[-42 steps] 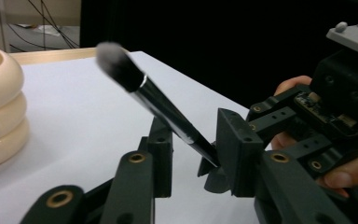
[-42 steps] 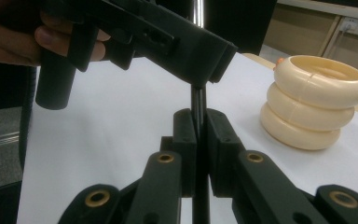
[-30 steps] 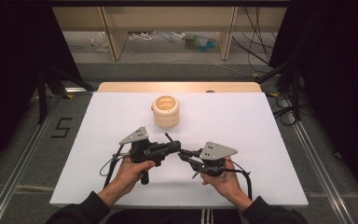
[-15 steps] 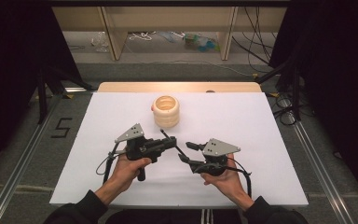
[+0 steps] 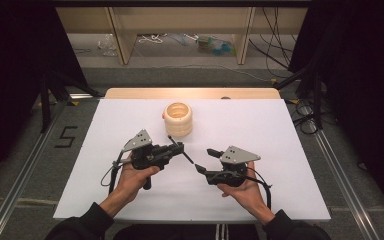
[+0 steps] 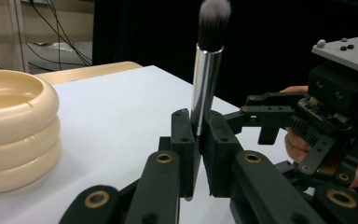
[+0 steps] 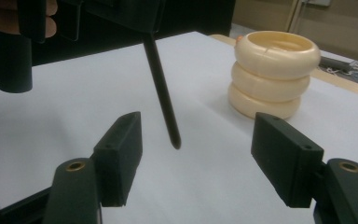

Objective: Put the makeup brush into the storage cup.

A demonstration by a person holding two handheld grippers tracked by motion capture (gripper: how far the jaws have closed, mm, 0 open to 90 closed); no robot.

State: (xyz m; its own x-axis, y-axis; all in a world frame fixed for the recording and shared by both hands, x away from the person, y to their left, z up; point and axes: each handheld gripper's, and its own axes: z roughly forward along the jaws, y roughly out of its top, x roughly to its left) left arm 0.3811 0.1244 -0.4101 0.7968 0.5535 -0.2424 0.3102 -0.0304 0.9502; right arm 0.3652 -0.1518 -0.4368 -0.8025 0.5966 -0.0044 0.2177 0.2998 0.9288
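My left gripper [image 6: 199, 140] clamps the makeup brush [image 6: 206, 79]; my right gripper's [image 7: 198, 149] jaws, just opening, stand apart off its handle.

light: bright overhead on white table [image 5: 280, 165] | surroundings: dark | shadows: soft | blur: brush [image 6: 213, 28] tip defocused

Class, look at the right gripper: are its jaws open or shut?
Open. The right gripper has just been opening; its jaws stand wide apart, and the brush's handle tip hangs free between them, touching neither.
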